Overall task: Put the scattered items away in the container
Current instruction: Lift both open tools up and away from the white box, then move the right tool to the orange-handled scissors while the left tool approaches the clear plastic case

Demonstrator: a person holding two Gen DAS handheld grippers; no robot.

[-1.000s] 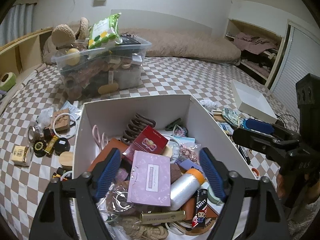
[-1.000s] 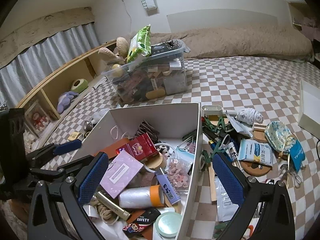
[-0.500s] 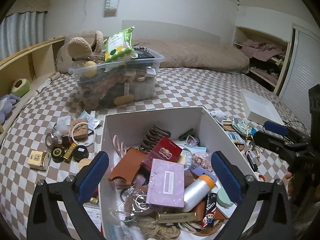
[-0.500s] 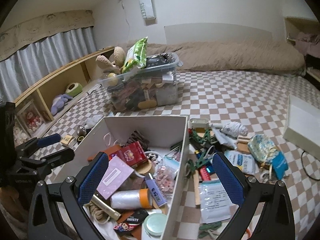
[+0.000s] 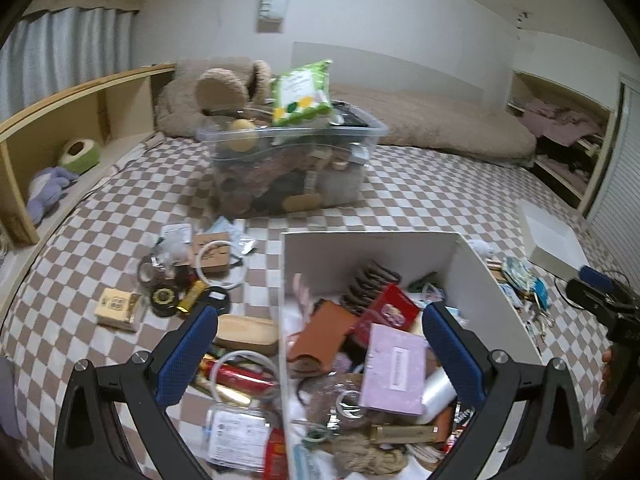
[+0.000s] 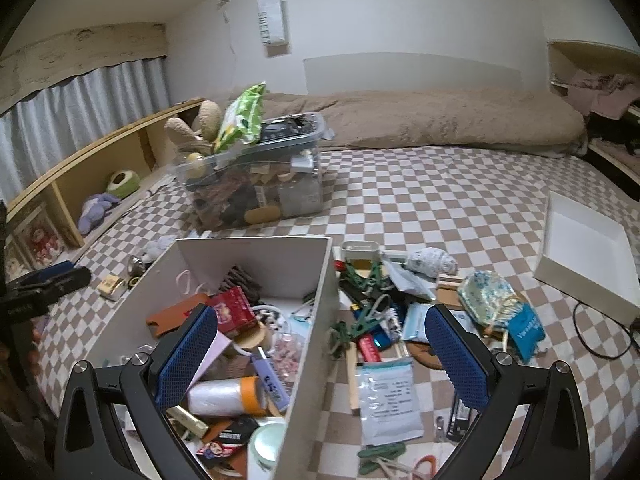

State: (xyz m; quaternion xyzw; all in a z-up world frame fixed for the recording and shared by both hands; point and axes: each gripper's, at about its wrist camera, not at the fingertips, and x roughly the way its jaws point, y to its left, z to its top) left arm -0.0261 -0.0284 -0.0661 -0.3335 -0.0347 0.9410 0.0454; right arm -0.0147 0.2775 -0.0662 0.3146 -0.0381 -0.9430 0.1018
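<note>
The room was a bedroom, and the work surface was a bed covered with a brown-and-white checkered sheet (image 5: 420, 184), with a clear plastic storage bin (image 5: 292, 168) standing further back. The white rectangular cardboard box (image 5: 368, 248), the container of the task, stood in the middle of the bed and was already quite full of small things.

My left tool (image 5: 320, 344) was wide open and held nothing; its left finger hung over the loose items on the sheet and its right finger over the inside of the box. My right tool (image 6: 322, 354) was also wide open and empty, and it stood across the right wall of the box.

The nearest item for the left tool was, in my judgement, the flat oval beige wooden piece (image 5: 246, 330). It lay on the sheet, just beside the left wall of the box, between the fingers but closer to the left one. Its long axis ran almost across the view, toward the box wall, so I think the tool had to turn before closing on its narrow side. The left hand was clearly nearer to it. The piece looked smooth, low and stiff.
</note>
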